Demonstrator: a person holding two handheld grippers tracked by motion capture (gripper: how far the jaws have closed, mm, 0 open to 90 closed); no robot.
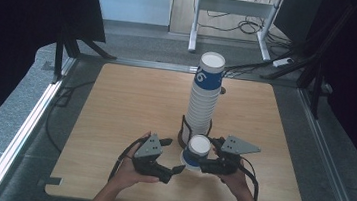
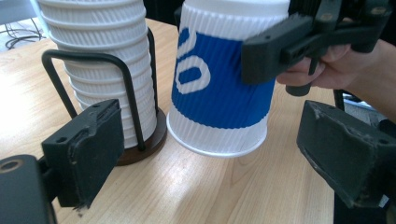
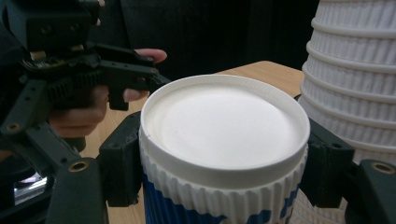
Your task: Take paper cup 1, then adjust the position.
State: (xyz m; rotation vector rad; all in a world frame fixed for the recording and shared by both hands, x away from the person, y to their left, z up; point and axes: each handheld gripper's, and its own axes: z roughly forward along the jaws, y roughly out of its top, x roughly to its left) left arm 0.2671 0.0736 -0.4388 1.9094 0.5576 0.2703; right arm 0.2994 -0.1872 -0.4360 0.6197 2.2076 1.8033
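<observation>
A square light-wood table (image 1: pixel 130 105) stands on grey carpet, with dark curtains at both sides and a white desk frame at the far end. In the high view, a tall stack of white ribbed paper cups (image 1: pixel 203 100), topped by one with a blue band, rises from a dark wire holder on a round base (image 1: pixel 186 131) near the table's middle. Just near of it, the right gripper (image 1: pixel 204 159) grasps a single upside-down white-and-blue ribbed paper cup (image 1: pixel 196 152), tilted. The left gripper (image 1: pixel 173 156) sits just left of the cup, its jaws spread and holding nothing.

In the left gripper view, its two black jaws stand wide apart at the near edge. Between them, farther off, the single cup (image 2: pixel 219 88) hangs tilted with its rim seemingly just clear of the wood, though contact at the far side is hard to judge. The right gripper's jaw presses its right side. The stack (image 2: pixel 105 60) and holder (image 2: pixel 116 93) stand at the left.

In the right gripper view, both jaws are clamped on the cup's ribbed wall below its white upturned base (image 3: pixel 224 128). The stack (image 3: pixel 355 70) rises at the right, the left gripper (image 3: pixel 70 70) at the left.
</observation>
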